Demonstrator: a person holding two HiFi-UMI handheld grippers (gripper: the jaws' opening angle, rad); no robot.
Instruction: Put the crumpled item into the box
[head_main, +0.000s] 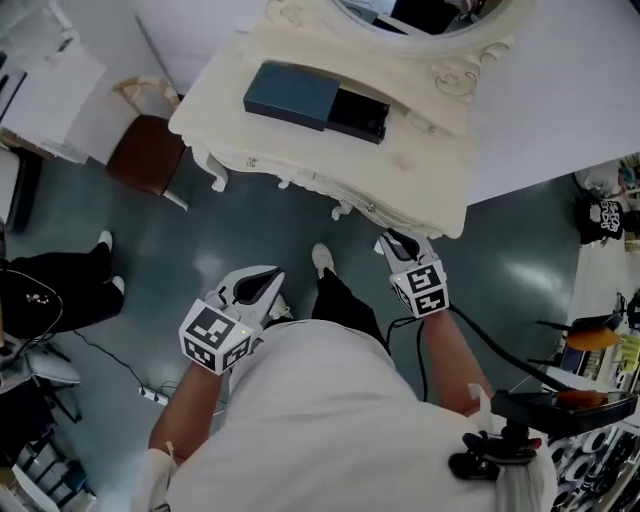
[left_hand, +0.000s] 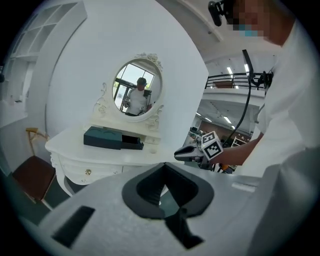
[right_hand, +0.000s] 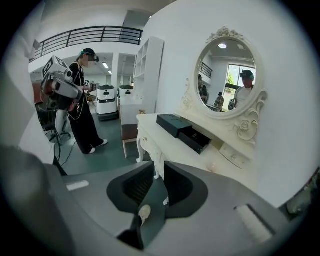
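White dressing table (head_main: 300, 150) ahead, task not started.
Both my grippers hang low, short of the table. Left gripper (head_main: 262, 283) has its jaws slightly apart with nothing between them. Right gripper (head_main: 400, 243) is the same: gap showing, empty. Dark box (head_main: 315, 100) sits on the tabletop with its drawer pulled out. Small pale lump (right_hand: 212, 167) past the drawer end, apart from the box, is probably the crumpled item, but it's too small to be sure. Still to do: reach, grab, drop it in the box.

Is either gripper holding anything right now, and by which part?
Nothing is held: the left gripper and the right gripper both show parted, empty jaws.
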